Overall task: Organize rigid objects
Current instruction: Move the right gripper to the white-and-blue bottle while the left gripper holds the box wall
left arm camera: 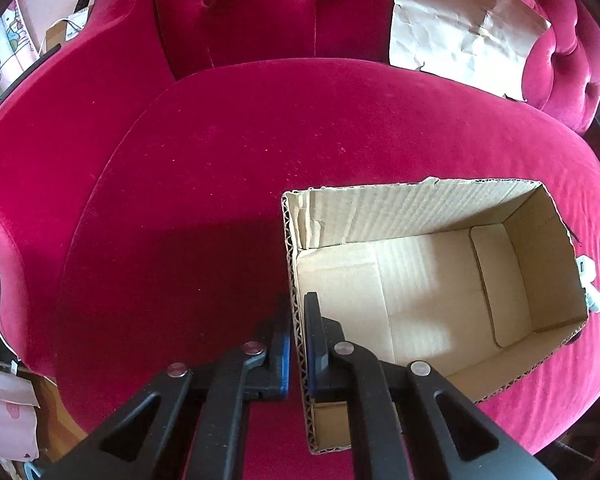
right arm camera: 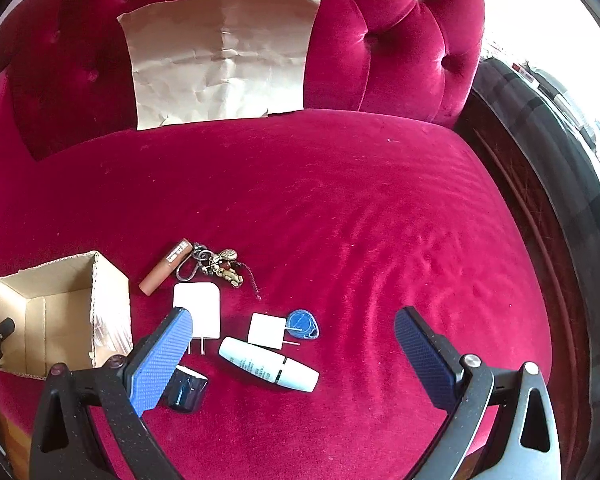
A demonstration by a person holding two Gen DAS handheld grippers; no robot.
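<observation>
An open, empty cardboard box (left arm camera: 380, 208) stands on the red velvet sofa seat (left arm camera: 220, 160). My left gripper (left arm camera: 296, 308) is shut on the box's near left wall, one finger outside and one inside. In the right wrist view the box (right arm camera: 112, 292) sits at the left, beside loose items: a white charger (right arm camera: 198, 312), a white tube (right arm camera: 268, 364), a small white square plug (right arm camera: 266, 330), a blue key tag (right arm camera: 304, 324), a brown lip tube (right arm camera: 164, 266), a keychain (right arm camera: 220, 266) and a dark blue jar (right arm camera: 188, 392). My right gripper (right arm camera: 292, 314) hovers open above them, holding nothing.
A crumpled sheet of brown paper (right arm camera: 220, 60) leans on the tufted backrest. A dark frame (right arm camera: 540, 240) borders the seat's right edge. Clutter lies beyond the left armrest (left arm camera: 60, 100). White items (left arm camera: 588, 280) peek out past the box's far wall.
</observation>
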